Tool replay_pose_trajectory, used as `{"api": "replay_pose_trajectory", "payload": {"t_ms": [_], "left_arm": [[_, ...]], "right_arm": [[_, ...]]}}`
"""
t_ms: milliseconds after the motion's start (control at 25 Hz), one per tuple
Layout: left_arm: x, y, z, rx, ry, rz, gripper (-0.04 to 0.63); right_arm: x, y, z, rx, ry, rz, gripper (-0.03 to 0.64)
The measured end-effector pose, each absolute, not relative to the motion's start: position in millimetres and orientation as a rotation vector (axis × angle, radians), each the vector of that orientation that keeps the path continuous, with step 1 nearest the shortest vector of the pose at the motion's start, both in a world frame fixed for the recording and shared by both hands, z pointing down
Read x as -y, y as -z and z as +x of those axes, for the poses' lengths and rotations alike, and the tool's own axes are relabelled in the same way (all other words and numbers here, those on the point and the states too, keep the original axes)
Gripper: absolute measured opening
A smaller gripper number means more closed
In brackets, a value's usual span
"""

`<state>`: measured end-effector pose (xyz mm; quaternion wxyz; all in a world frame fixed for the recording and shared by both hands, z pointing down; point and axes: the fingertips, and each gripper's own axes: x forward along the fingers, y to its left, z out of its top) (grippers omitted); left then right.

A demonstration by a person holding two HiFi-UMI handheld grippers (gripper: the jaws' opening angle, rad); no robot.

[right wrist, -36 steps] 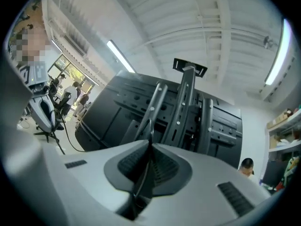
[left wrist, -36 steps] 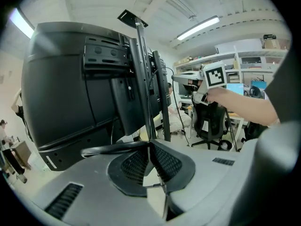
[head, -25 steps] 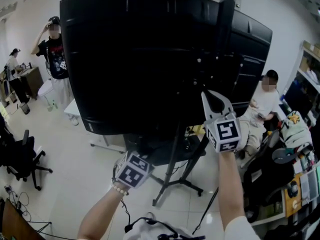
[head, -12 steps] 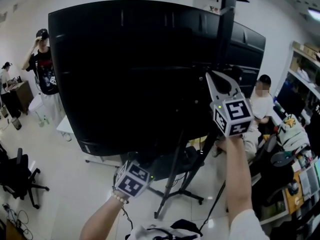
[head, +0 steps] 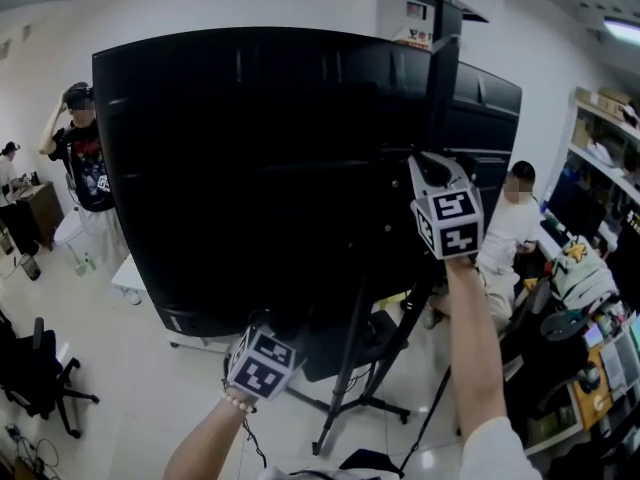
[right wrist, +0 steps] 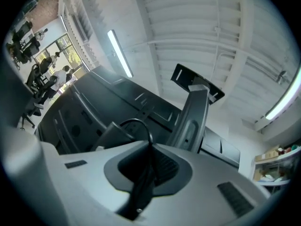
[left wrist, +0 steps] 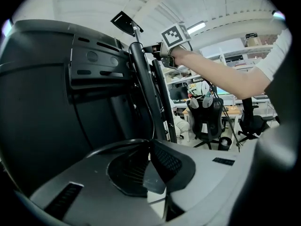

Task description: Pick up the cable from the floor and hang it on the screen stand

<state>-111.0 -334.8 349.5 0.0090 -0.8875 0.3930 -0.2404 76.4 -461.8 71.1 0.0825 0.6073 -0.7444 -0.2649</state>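
Right gripper (right wrist: 150, 147): fingers pressed together on the cable (right wrist: 139, 123), a dark loop arching just past the tips. Left gripper (left wrist: 151, 144), low beneath the screen (head: 250, 168): fingers likewise nipped on the thin black line, which curves off to its left. So the cable is off the floor and held in both grippers, the right one raised behind the screen, beside the screen stand (head: 443, 78) post. The step looks like the hanging itself. Next, the loop needs draping over a bracket or the post top before either grip lets go. The wall sign (head: 415, 10) above is too small to read, and the cubes carry only square markers.
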Motion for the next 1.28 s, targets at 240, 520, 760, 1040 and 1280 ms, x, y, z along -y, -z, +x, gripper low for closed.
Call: {"api": "replay_pose_trajectory", "payload": {"t_ms": [240,520,760,1040,1280], "left_arm": [[347,-348,-99,-1.245,0.736,-2.801,0.017],[343,-322,-95,-1.286,0.615,-2.807,0.017],[334,-333,-84,-1.288,0.710,-2.776,0.017],[314,-383,-67,-1.376,0.778,-2.815,0.038],[276,-426,-45,-1.397,0.822,-2.899,0.113]], "right_arm": [[475,-106,77,2.222,0.566,1.743,0.029],[471,-158,86,2.197,0.349,1.560,0.031],[450,-178,86,2.276,0.385,1.504,0.044],[422,-178,96,2.356,0.456,1.550,0.117],[376,-193,119,2.442,0.426,1.569,0.158]]}}
